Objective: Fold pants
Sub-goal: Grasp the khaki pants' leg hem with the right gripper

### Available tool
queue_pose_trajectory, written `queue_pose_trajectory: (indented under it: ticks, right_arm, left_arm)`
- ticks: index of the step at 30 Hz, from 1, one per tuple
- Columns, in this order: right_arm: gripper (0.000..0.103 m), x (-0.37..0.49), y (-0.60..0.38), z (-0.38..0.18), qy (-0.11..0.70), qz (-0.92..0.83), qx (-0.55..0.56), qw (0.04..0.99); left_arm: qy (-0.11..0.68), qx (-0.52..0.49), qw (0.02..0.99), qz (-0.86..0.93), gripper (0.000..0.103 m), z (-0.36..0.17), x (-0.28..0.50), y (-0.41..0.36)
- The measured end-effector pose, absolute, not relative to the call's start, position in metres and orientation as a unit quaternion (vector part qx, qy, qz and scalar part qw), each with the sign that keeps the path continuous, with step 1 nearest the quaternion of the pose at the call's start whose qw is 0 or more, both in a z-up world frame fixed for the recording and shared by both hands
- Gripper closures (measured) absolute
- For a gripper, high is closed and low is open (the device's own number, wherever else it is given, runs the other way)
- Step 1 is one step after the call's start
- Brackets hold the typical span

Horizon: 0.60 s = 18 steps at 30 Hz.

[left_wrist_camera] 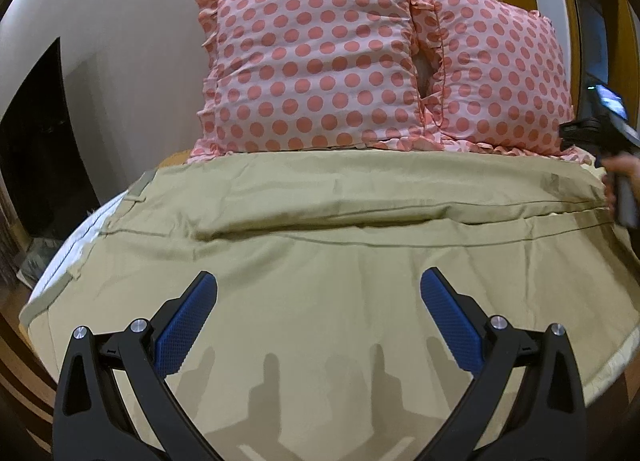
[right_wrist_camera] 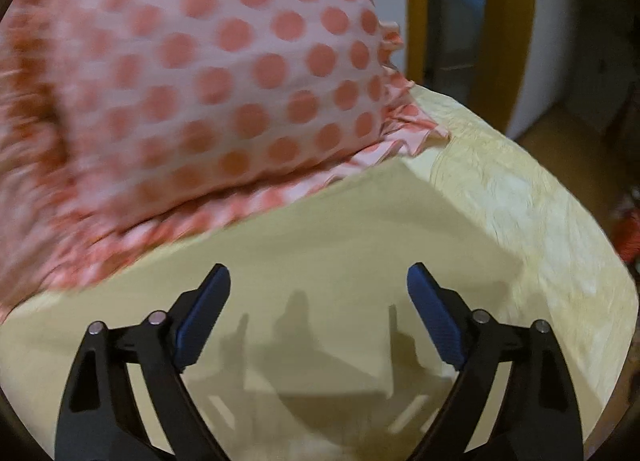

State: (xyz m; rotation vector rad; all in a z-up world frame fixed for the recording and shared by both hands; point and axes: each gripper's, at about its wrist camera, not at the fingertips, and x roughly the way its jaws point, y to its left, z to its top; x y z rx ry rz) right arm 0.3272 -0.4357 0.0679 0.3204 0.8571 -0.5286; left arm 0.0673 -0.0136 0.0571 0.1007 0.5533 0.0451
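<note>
Khaki pants [left_wrist_camera: 328, 261] lie spread flat across the bed, waistband at the left, legs running to the right. My left gripper [left_wrist_camera: 318, 281] is open and empty, hovering over the near half of the pants. My right gripper [right_wrist_camera: 318, 273] is open and empty over the leg end of the pants [right_wrist_camera: 320, 253], near their corner. The right gripper's body and the hand on it show at the right edge of the left wrist view [left_wrist_camera: 618, 181], by the far leg hem.
Two pink polka-dot pillows [left_wrist_camera: 316, 61] [left_wrist_camera: 500, 81] lean against the wall behind the pants, one close in the right wrist view [right_wrist_camera: 200, 81]. A pale yellow bedsheet [right_wrist_camera: 520, 201] shows right of the pants. A yellow door frame [right_wrist_camera: 516, 21] stands beyond.
</note>
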Motion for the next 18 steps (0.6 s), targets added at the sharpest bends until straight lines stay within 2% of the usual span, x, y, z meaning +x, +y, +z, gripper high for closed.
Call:
queue_pose_trajectory:
  ticks: [5,9,10,12,13,14,15,18]
  right_arm:
    - [0.02,0.392,-0.473,0.039,0.441,-0.317,0.213,0.812]
    - [0.019,0.404,-0.475,0.027,0.443,-0.349,0.158,0.811]
    - [0.022,0.403,-0.476,0.025,0.437,-0.337,0.16,0.819]
    - [0.045,0.391,-0.476,0.025,0.424,-0.32,0.159,0.832]
    - [0.053,0.383,-0.477,0.025,0.414,-0.306,0.164,0.841]
    - [0.077,0.375,-0.48,0.026,0.41,-0.304,0.169,0.843]
    - [0.09,0.364,-0.487,0.026,0.401,-0.287,0.196,0.847]
    - [0.099,0.339,-0.502,0.027,0.379,-0.251,0.26,0.852]
  left_arm:
    - [0.287,0.048,0.957,0.02,0.001,0.052,0.084,-0.014]
    - [0.298,0.046,0.953,0.019,0.001,0.047,0.092,-0.012]
    - [0.299,0.045,0.953,0.019,0.001,0.046,0.092,-0.011]
    - [0.301,0.038,0.953,0.016,0.001,0.045,0.094,-0.008]
    - [0.303,0.034,0.952,0.014,0.001,0.044,0.094,-0.007]
    - [0.304,0.032,0.952,0.013,0.001,0.044,0.095,-0.006]
    - [0.306,0.03,0.952,0.012,0.001,0.044,0.094,-0.005]
    - [0.307,0.022,0.951,0.006,0.001,0.044,0.09,-0.003]
